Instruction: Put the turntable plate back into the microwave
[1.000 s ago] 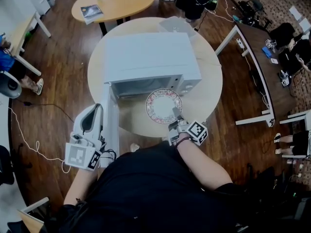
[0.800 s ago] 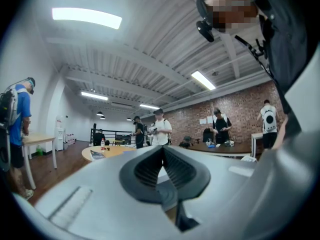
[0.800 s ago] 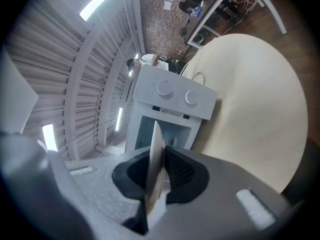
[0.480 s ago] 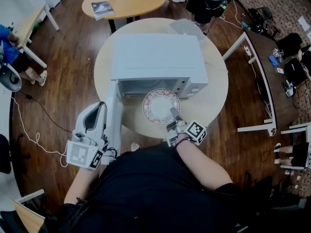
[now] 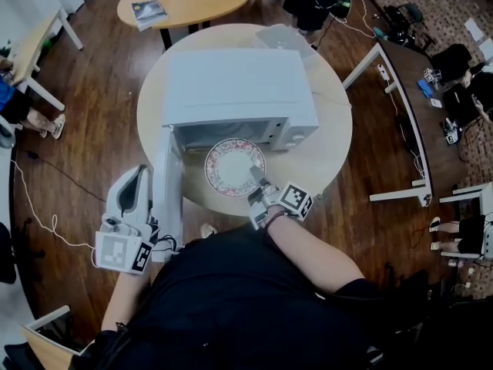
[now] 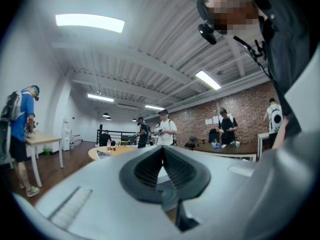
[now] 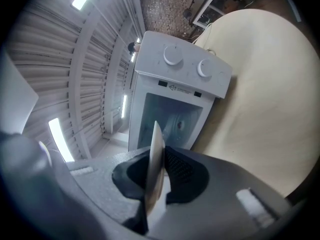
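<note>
Gripping the turntable plate (image 5: pixel 231 165) rim, right gripper (image 5: pixel 257 181) fingers (image 7: pixel 186 173) sandwich it.

Glossy plate (image 5: pixel 234 166), matt white microwave (image 5: pixel 235 87), smooth pale-wood table (image 5: pixel 325 149)

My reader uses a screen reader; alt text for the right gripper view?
The right gripper clamps a thin round plate, seen edge-on, pointing toward the open cavity of a white two-knob microwave on a round pale wooden table.

Bright, even indoor light came from ceiling strip lights (image 6: pixel 90 20). Both gripper views bulged fisheye, with dark corners and soft, blurred foregrounds.
</note>
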`<control>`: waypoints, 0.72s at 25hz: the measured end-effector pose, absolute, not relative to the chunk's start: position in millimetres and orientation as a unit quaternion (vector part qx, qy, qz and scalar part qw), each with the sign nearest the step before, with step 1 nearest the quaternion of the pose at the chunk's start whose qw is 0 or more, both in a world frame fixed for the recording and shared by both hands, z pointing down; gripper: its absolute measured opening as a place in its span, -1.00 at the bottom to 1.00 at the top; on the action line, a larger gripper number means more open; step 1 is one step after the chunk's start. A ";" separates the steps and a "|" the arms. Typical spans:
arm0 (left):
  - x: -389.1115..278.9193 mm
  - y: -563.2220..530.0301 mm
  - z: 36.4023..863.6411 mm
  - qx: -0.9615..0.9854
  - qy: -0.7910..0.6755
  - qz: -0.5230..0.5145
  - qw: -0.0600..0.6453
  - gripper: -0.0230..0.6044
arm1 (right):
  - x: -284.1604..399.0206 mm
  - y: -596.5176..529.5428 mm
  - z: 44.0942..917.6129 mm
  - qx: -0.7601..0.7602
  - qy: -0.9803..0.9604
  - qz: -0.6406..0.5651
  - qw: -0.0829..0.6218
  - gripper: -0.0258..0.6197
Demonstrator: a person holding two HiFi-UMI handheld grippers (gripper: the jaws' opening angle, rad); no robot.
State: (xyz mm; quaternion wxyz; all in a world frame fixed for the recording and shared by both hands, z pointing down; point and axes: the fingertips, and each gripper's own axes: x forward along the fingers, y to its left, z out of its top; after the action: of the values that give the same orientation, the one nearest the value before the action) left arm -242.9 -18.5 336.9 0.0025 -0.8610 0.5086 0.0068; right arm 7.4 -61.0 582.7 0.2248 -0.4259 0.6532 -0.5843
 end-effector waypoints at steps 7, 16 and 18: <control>-246.7 -19.3 349.6 -0.863 0.506 0.007 -0.008 -0.91 | -2.4 -57.4 584.6 -0.415 0.650 -0.596 0.225 -0.82; -215.3 -39.0 371.8 -0.874 0.485 0.018 -0.027 -0.91 | 22.7 -55.4 583.4 -0.380 0.671 -0.579 0.265 -0.82; -189.0 -54.5 379.0 -0.879 0.475 0.032 -0.022 -0.91 | 43.9 -59.3 590.9 -0.374 0.672 -0.576 0.278 -0.82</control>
State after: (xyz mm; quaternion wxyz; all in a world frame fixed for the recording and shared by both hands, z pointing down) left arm -189.0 -54.5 379.0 -0.0216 -0.8790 0.4752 0.0316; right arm 43.9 -59.3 590.9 0.2778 -0.3737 0.6716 -0.5763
